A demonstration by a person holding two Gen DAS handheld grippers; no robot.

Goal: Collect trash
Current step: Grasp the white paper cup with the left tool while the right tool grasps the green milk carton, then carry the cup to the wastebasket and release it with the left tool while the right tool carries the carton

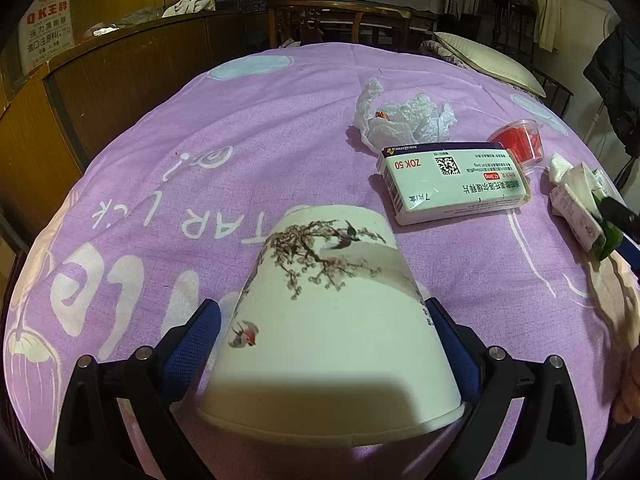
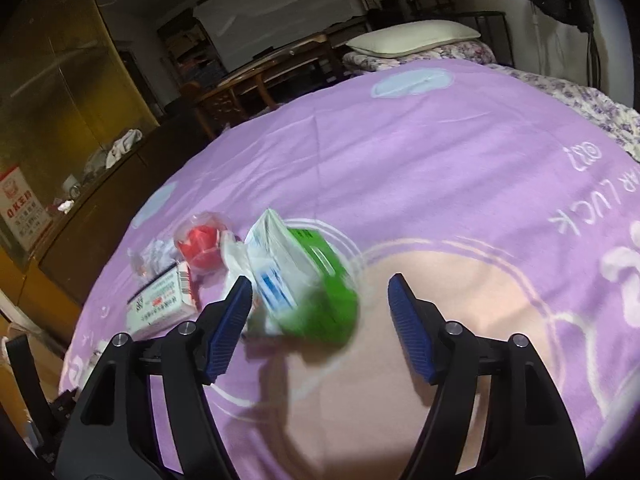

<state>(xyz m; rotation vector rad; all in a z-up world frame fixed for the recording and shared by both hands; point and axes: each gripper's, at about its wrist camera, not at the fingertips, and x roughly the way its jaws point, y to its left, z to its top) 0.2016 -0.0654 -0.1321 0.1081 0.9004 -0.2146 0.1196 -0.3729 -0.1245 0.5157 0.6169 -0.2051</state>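
Note:
A white paper cup [image 1: 332, 364] printed with plum blossom and birds lies between blue pads [image 1: 192, 344], rim toward the camera; my left gripper [image 1: 322, 304] is shut on it above the purple bedsheet [image 1: 200, 152]. In the right wrist view my right gripper [image 2: 319, 280] stands open over a blurred green and white carton [image 2: 304, 280]. The carton lies close to the left finger [image 2: 232, 320] and apart from the right one. The same crumpled carton [image 1: 580, 204] shows at the right edge of the left wrist view, with a dark fingertip beside it.
On the sheet lie a white medicine box [image 1: 452, 180], a crumpled clear plastic bag [image 1: 404, 118] and a small clear cup with red inside [image 1: 518, 142]. A wooden cabinet [image 1: 80, 92] runs along the left. A pillow [image 2: 412, 38] sits at the bed's far end.

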